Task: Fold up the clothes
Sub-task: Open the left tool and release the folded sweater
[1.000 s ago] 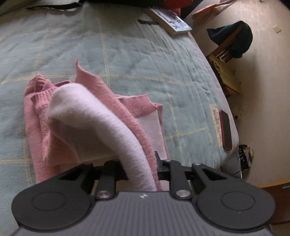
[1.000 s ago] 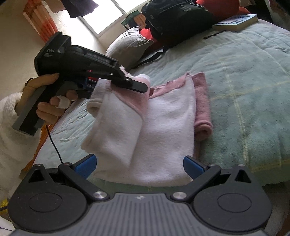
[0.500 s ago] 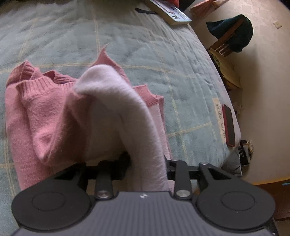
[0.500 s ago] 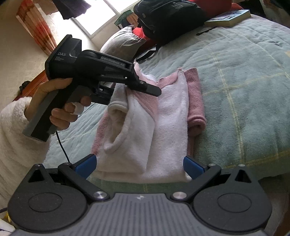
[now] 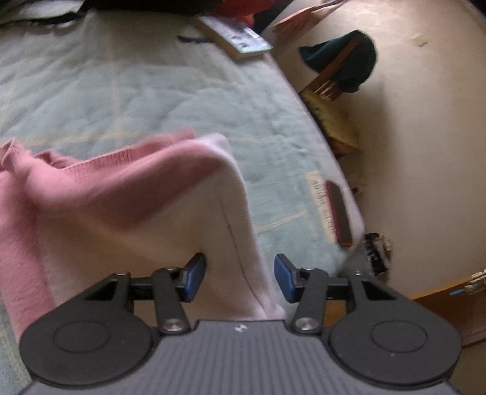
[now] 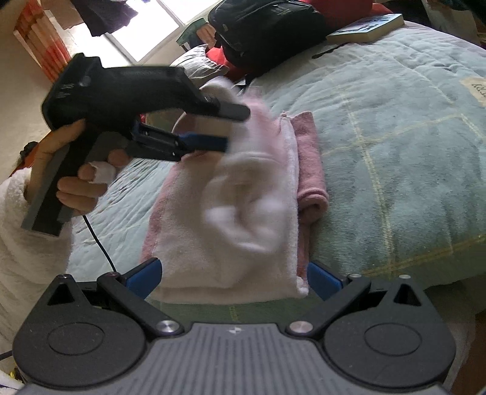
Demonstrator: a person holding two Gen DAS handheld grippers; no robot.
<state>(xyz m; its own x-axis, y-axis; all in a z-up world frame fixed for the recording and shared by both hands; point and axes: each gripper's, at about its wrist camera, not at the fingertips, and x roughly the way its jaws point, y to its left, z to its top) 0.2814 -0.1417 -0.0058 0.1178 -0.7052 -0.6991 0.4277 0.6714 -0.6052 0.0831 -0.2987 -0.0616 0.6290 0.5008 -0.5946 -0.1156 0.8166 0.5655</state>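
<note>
A pink sweater with a pale fleecy inside (image 5: 127, 194) lies partly folded on the bed. In the left wrist view a raised fold of it runs between my left gripper's (image 5: 240, 276) blue pads (image 5: 194, 275), which are opening and stand apart from the cloth. The right wrist view shows that left gripper (image 6: 226, 144), held by a hand (image 6: 76, 188), above the sweater's (image 6: 231, 231) far left part, where a blurred flap drops. My right gripper (image 6: 234, 278) stands wide open at the sweater's near edge, pressing on nothing.
The bed has a light blue quilt (image 6: 395, 158). At its far end lie a black backpack (image 6: 267, 27), a book (image 6: 367, 27) and a grey pillow (image 6: 197, 63). A dark red phone-like slab (image 5: 338, 215) rests near the bed's right edge; a chair with dark clothing (image 5: 343, 66) stands beyond.
The left gripper's jaws have come apart from the fold they pinched, and the lifted flap has swung over the sweater and is dropping. The right gripper has stayed open and still.
</note>
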